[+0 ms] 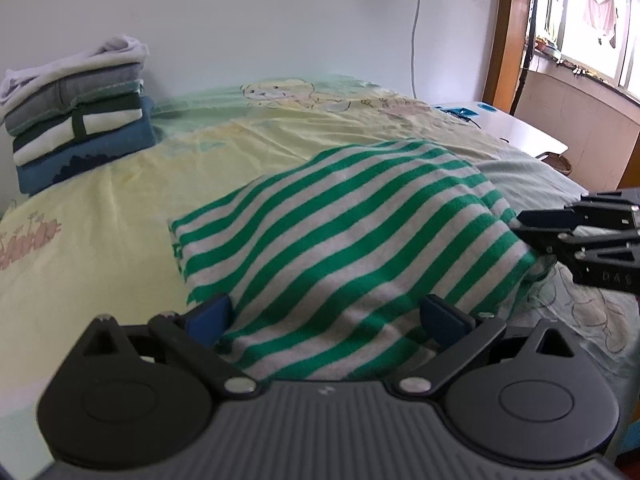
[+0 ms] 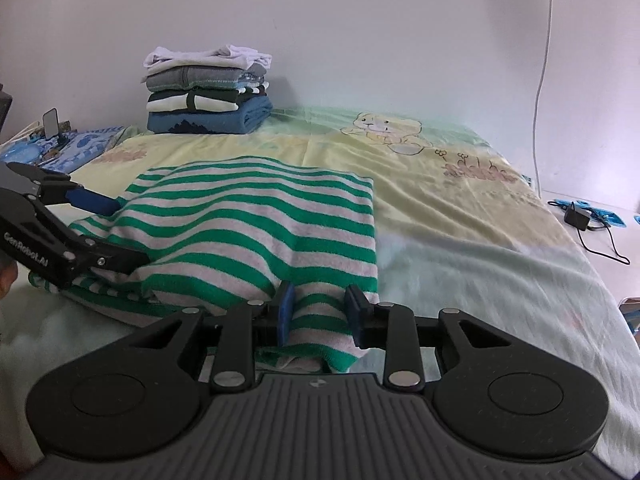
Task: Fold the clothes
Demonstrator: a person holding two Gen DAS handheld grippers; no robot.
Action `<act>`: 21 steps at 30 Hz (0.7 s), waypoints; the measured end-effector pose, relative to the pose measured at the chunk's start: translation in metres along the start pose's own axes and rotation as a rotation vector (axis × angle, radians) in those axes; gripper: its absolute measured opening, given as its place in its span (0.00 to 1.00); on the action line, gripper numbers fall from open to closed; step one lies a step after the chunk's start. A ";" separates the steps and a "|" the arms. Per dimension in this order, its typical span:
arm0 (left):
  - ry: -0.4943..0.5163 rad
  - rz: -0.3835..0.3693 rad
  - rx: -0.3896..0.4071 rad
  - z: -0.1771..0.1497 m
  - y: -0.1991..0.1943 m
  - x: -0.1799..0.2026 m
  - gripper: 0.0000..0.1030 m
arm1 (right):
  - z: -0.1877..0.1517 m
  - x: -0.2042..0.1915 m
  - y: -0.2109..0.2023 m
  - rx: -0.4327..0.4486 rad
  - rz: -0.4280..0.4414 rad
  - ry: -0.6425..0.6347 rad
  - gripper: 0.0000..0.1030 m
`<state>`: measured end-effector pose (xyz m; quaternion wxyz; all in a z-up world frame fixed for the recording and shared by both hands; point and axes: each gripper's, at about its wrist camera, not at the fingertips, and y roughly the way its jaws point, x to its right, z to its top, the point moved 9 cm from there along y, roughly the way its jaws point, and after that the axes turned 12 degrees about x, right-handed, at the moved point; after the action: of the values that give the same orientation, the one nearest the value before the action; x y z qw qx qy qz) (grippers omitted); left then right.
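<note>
Two hand-held grippers hold one striped garment (image 2: 256, 224) over the bed (image 2: 460, 240): right (image 2: 318, 312) clamped on fabric, left (image 1: 326, 314) spread wide (cloth between).

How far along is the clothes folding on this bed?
Done: a stack of folded clothes sits at the far side of the bed by the wall. In hand: a green striped top, with the left claw and the right claw each on its near edge. Left: finishing this fold and, likely, adding it to the stack.
</note>
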<state>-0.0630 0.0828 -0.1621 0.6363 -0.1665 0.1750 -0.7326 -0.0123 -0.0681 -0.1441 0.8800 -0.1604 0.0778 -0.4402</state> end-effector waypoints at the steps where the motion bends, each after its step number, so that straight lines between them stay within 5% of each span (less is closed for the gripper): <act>1: 0.003 0.007 -0.001 -0.002 -0.002 0.001 0.98 | 0.001 0.001 0.000 -0.004 0.007 0.004 0.31; 12: -0.023 0.133 0.010 0.011 -0.026 0.005 0.98 | 0.024 0.013 -0.010 0.008 0.088 0.035 0.33; 21: -0.323 0.252 -0.092 0.000 -0.022 -0.019 0.98 | 0.033 0.013 0.009 -0.042 0.149 0.023 0.33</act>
<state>-0.0800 0.1048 -0.1518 0.7346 -0.2874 0.1233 -0.6022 0.0114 -0.0666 -0.1159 0.9059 -0.1674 0.1086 -0.3736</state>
